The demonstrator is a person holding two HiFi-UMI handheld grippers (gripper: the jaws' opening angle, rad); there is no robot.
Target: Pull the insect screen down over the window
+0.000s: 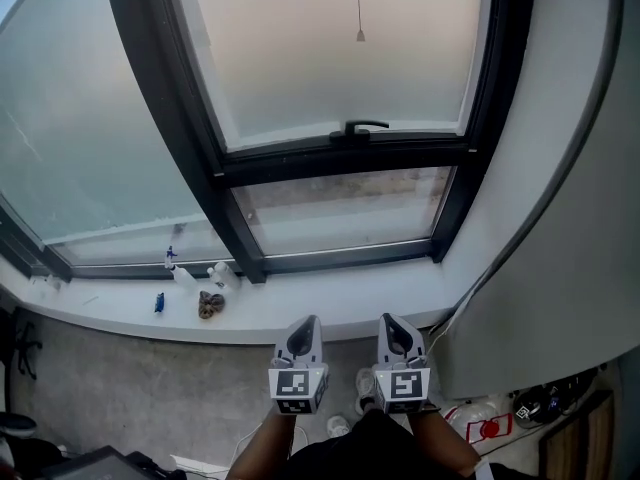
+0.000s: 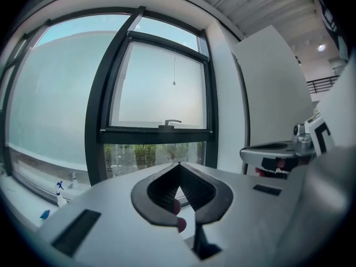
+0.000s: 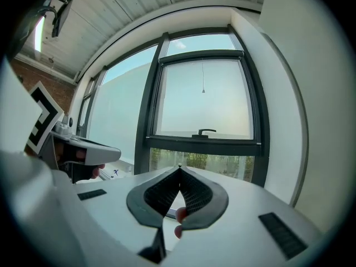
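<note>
Left claw (image 1: pixel 307 320) and right claw (image 1: pixel 389 319), jaws together and empty, sit side by side before the window (image 1: pixel 340 160); a cord (image 1: pixel 360 35) hangs well above them.

Pull cord (image 1: pixel 359 8) — upper end off-frame

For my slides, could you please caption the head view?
Left gripper and right gripper, both shut and empty, face the window, its pull cord untouched.

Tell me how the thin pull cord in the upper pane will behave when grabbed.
The pull cord looks thread-thin, so probably floppy and easily swung aside. It hangs straight, so the small toggle at its end likely weights it lightly. Pinching the bare cord may slip; the toggle seems surer.
</note>
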